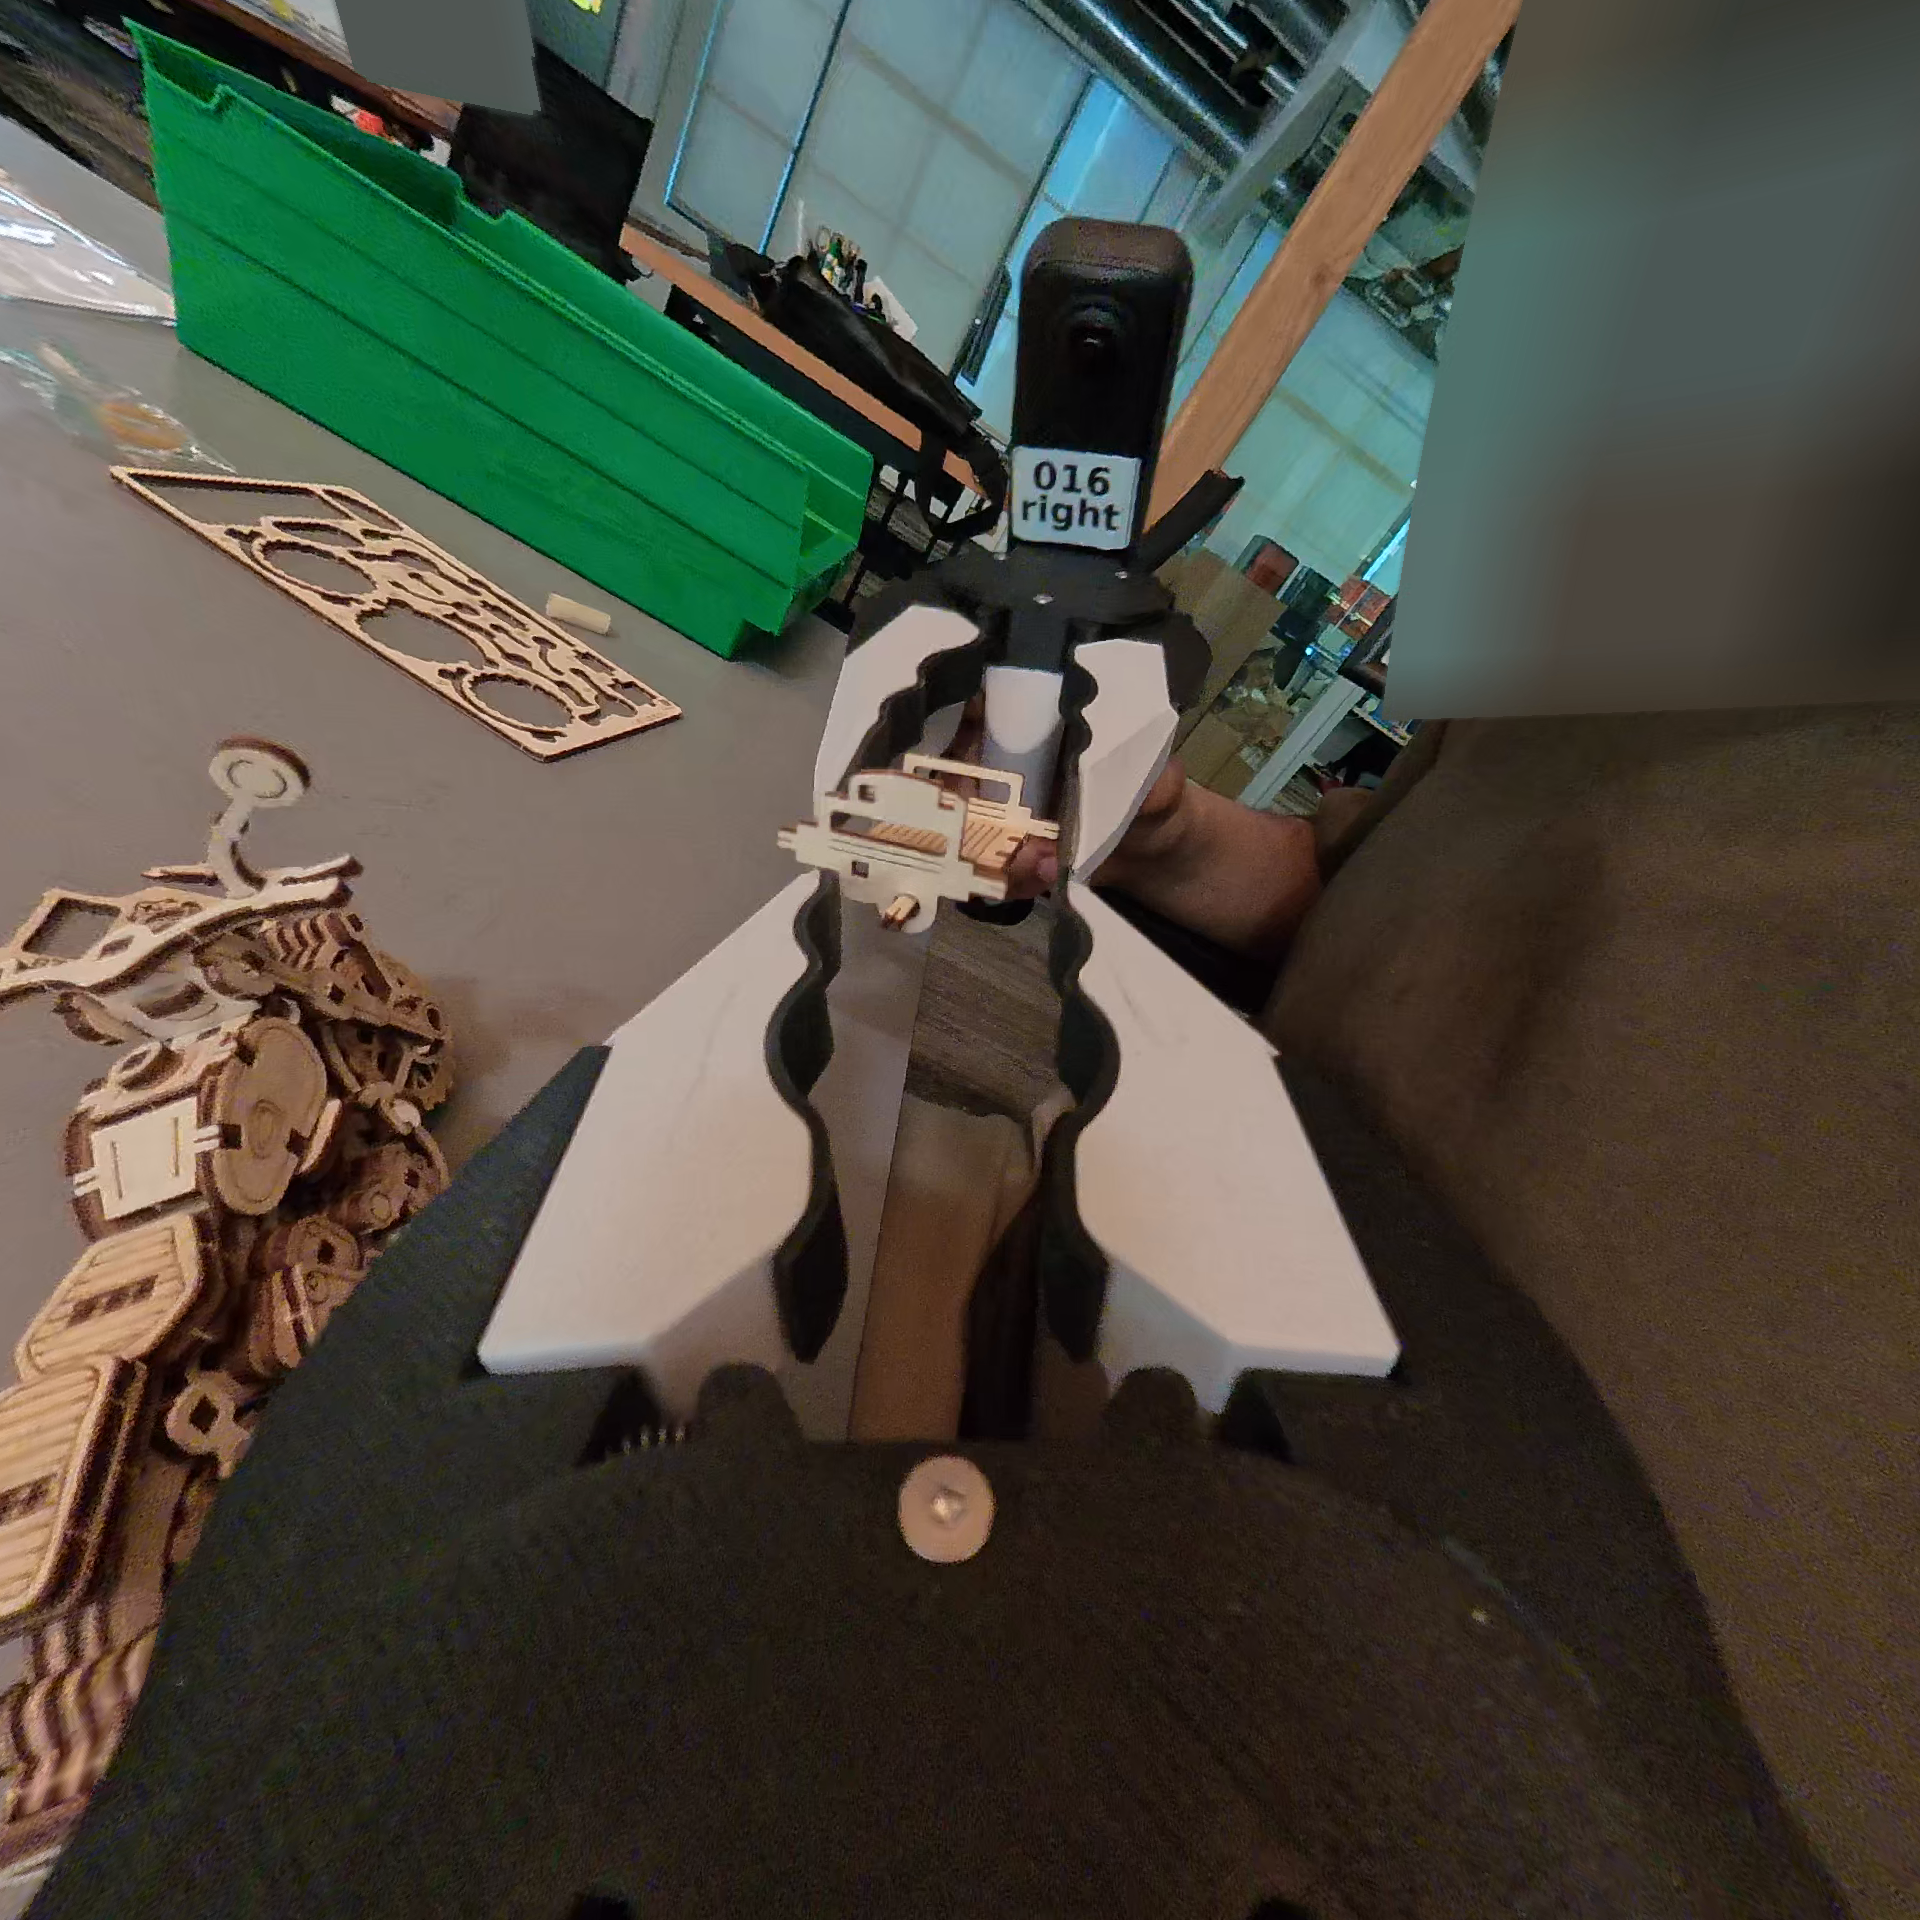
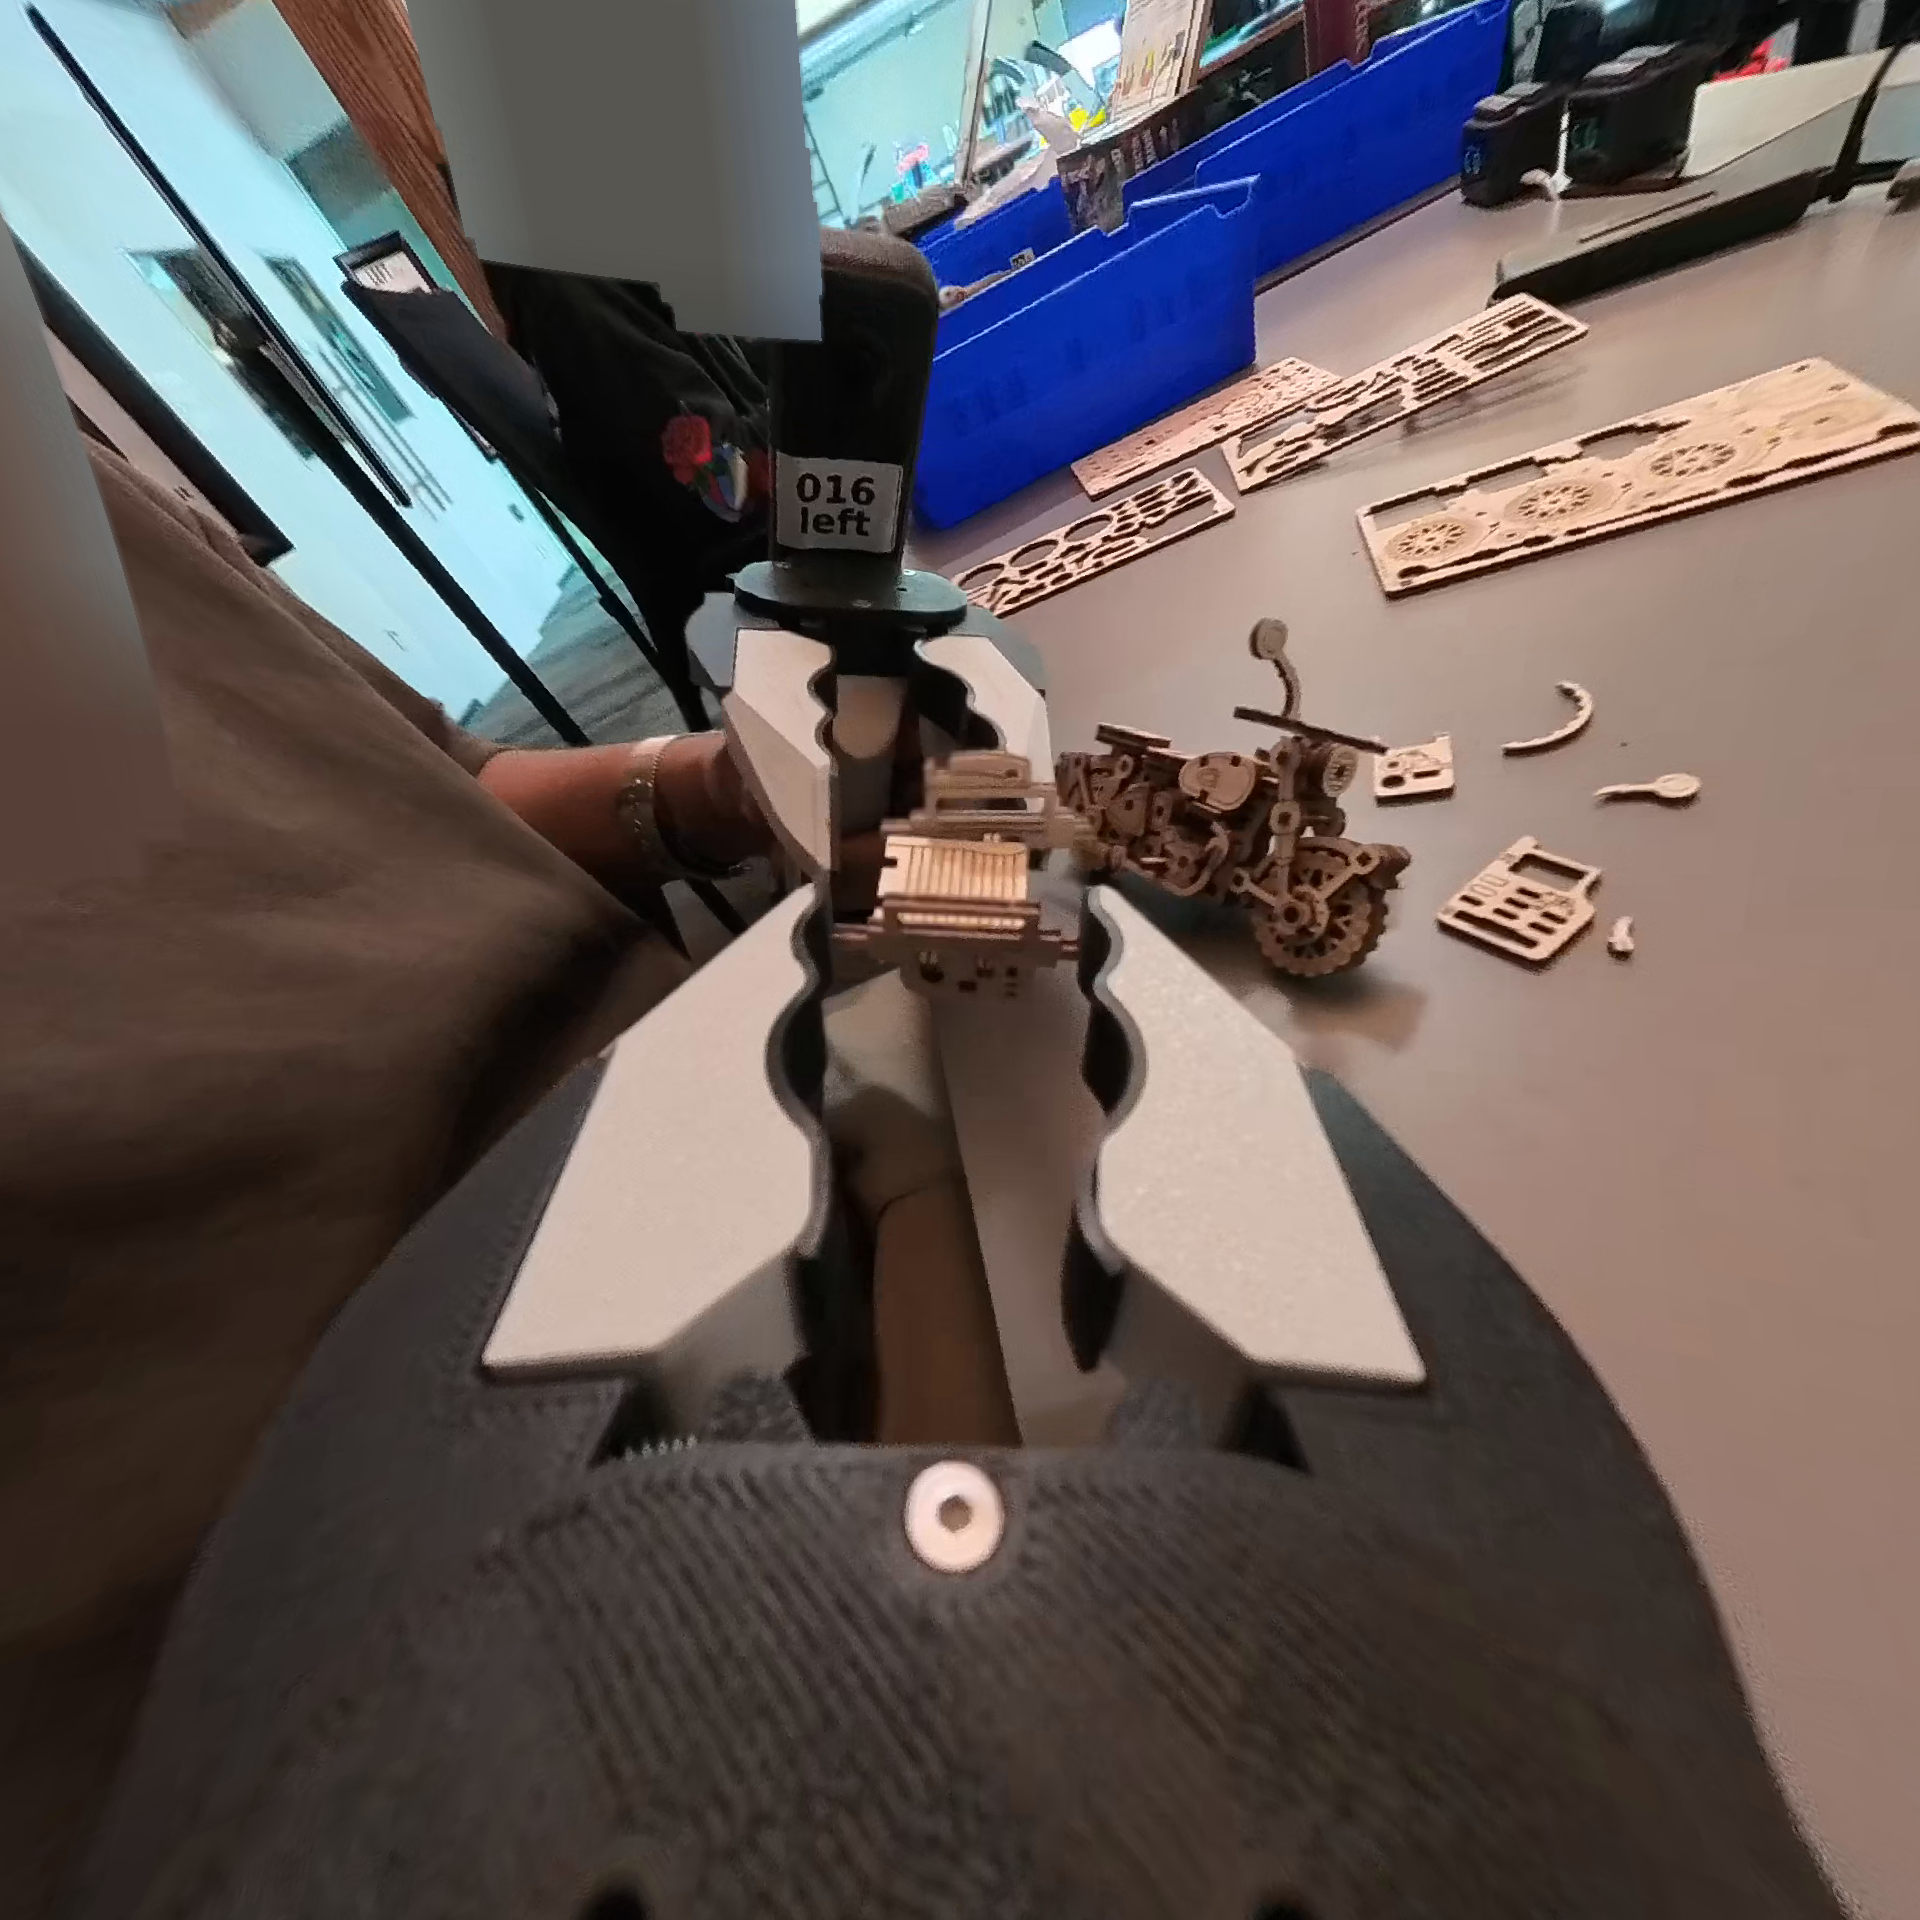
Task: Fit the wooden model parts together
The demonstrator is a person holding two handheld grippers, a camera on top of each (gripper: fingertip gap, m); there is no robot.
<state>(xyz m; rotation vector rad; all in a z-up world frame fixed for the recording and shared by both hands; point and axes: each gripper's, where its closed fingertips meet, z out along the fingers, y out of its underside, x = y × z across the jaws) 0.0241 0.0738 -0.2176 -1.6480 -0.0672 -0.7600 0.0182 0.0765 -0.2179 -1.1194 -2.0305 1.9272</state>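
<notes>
While I look along the left gripper [image 1: 940, 904] in the left wrist view, I see its two white fingers [image 1: 727, 1060] spread apart with the small wooden sub-assembly [image 1: 914, 836] sitting at their tips; the left tip seems to touch the part's lower edge, though I cannot tell whether these jaws actually bear on it; opposite, the right gripper [image 1: 997, 769] faces me, its jaws narrowed around the far side of the same piece, and a person's hand [image 1: 1205, 842] shows behind it; to the left on the grey table [image 1: 520, 831] lies the wooden motorcycle model [image 1: 229, 1091], close to the camera and partly cut off; beyond it rest a punched-out wooden sheet [image 1: 416, 613], a small pale peg [image 1: 575, 611] and a green bin [image 1: 468, 405]. Through the right wrist view, I see the right gripper [image 2: 956, 935] with the sub-assembly [image 2: 961, 894] held crosswise between its tips, the jaws parted only as wide as the piece and pressing its ends; the left gripper [image 2: 883, 769] stands just behind, its fingers near the part's upper section, contact unclear through blur; the motorcycle model [image 2: 1247, 831] stands upright on the table [image 2: 1558, 1143] just beyond and to the right; loose wooden pieces [image 2: 1517, 904] lie near its wheel, further cut sheets [image 2: 1631, 478] lie farther back, and blue bins [image 2: 1091, 364] line the table's far edge.
</notes>
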